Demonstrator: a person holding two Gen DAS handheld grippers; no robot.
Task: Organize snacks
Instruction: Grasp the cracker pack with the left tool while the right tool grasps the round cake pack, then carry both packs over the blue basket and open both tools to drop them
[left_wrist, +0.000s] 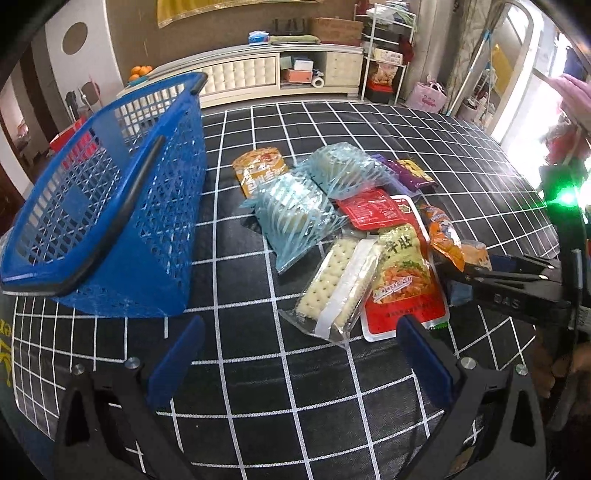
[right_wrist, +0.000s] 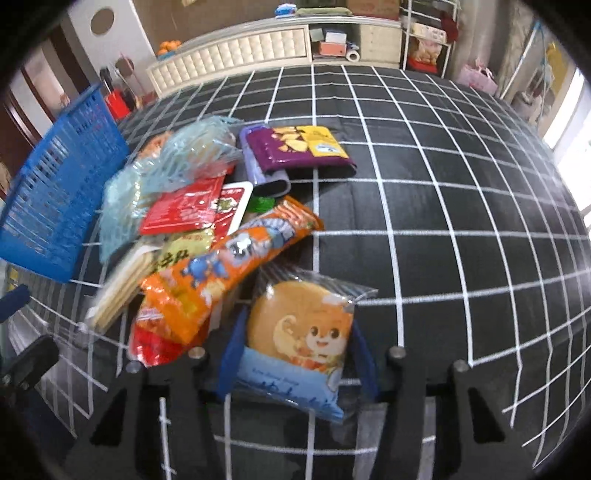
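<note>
my right fingers (right_wrist: 297, 354) hold the cookie pack (right_wrist: 299, 339) tight. left fingers (left_wrist: 299, 354) wide, got nothing. next: lift it & put it in the blue basket (left_wrist: 110, 206).

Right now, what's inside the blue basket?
No snacks visible inside the blue basket; through its mesh only the checked cloth shows. Its near bottom corner is hidden behind the wall.

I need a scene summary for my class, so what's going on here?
A person is sorting snacks on a checked cloth. The right tongs are closed on a round biscuit packet at the pile's edge. The left tongs hang open near the cracker pack. The blue basket looks empty.
</note>
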